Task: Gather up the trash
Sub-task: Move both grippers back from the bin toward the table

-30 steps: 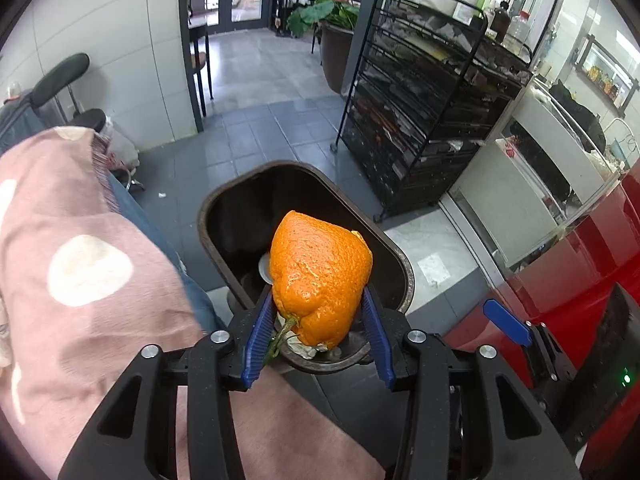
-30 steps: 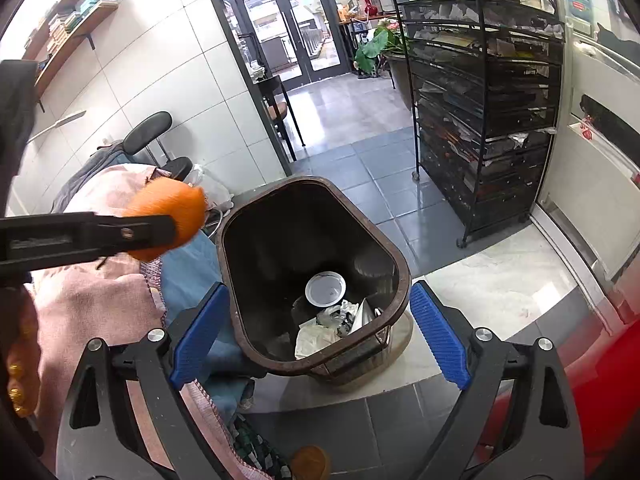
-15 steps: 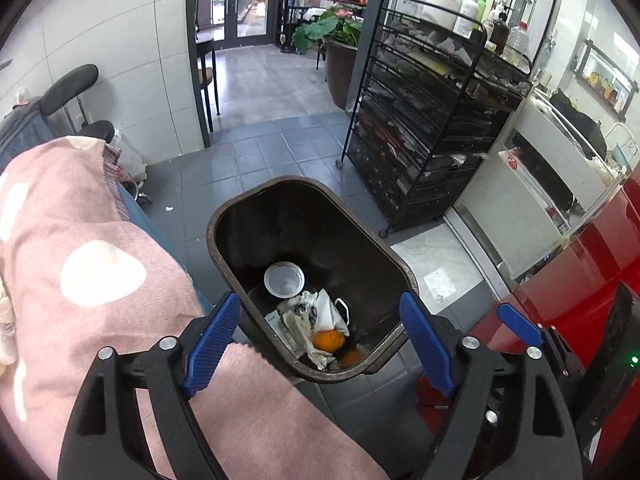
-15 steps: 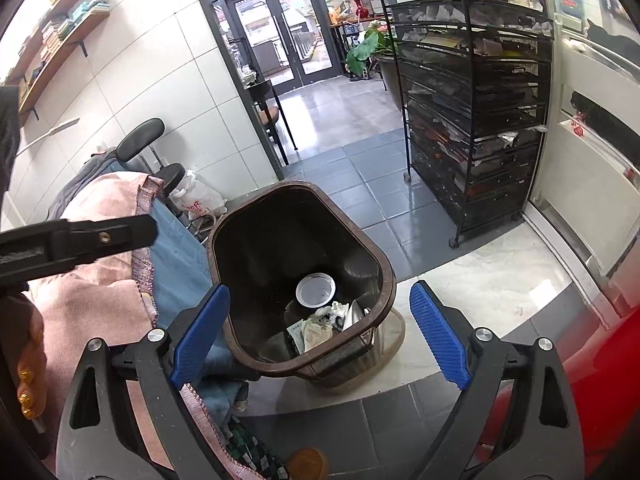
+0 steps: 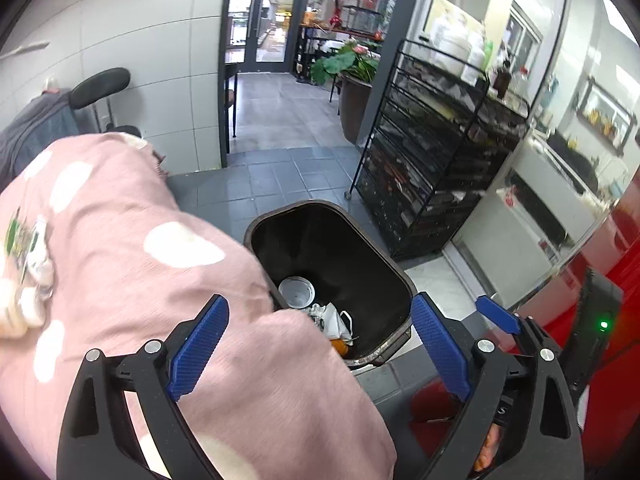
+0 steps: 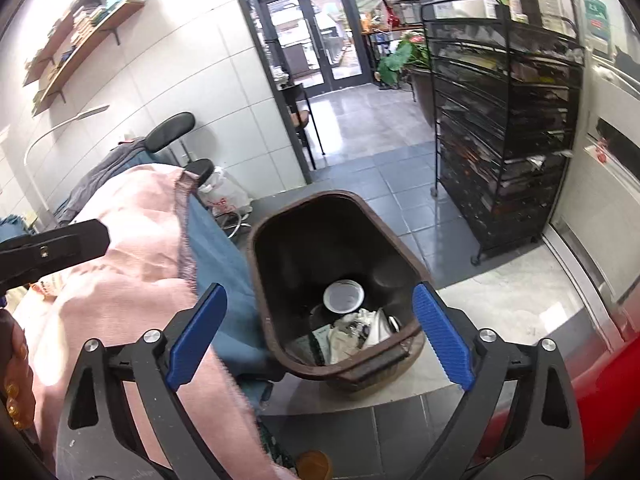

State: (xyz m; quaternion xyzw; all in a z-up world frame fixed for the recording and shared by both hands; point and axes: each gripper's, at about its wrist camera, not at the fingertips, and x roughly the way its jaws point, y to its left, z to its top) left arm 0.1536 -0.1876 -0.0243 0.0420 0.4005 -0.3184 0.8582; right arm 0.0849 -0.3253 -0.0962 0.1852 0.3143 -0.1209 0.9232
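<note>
At the far left of the left wrist view a pink blanket [image 5: 132, 264] with pale spots fills the lower half of the frame, draped over something bulky; behind it, in the upper left, the black headrest of a chair [image 5: 100, 88] shows against the tiled wall. The left tongs [image 5: 320, 344] sit in the lower middle with their blue pads wide apart (they have just been opening) and nothing between them; the left pad lies over the blanket, the right pad over the rim of the bin. Just past them, in the centre, stands the brown trash bin [image 5: 394, 266] on the grey floor, its near-left edge hidden by the blanket; inside it lie a white round lid [image 5: 296, 292], crumpled white paper [image 5: 334, 318] and, at the lower edge of the pile, a bit of the orange peel [image 5: 341, 346] (mostly covered by the blanket's edge). To the right of the bin a black wire rack [image 5: 436, 168] rises beside the doorway; a red surface [image 5: 624, 280] closes the far right.

In the right wrist view the right tongs [image 6: 320, 340] also stand wide apart and empty, framing the bin's near rim; a finger of the left tongs pokes in at the left edge over the blanket, with blue cloth [image 6: 220, 252] between blanket and bin.
</note>
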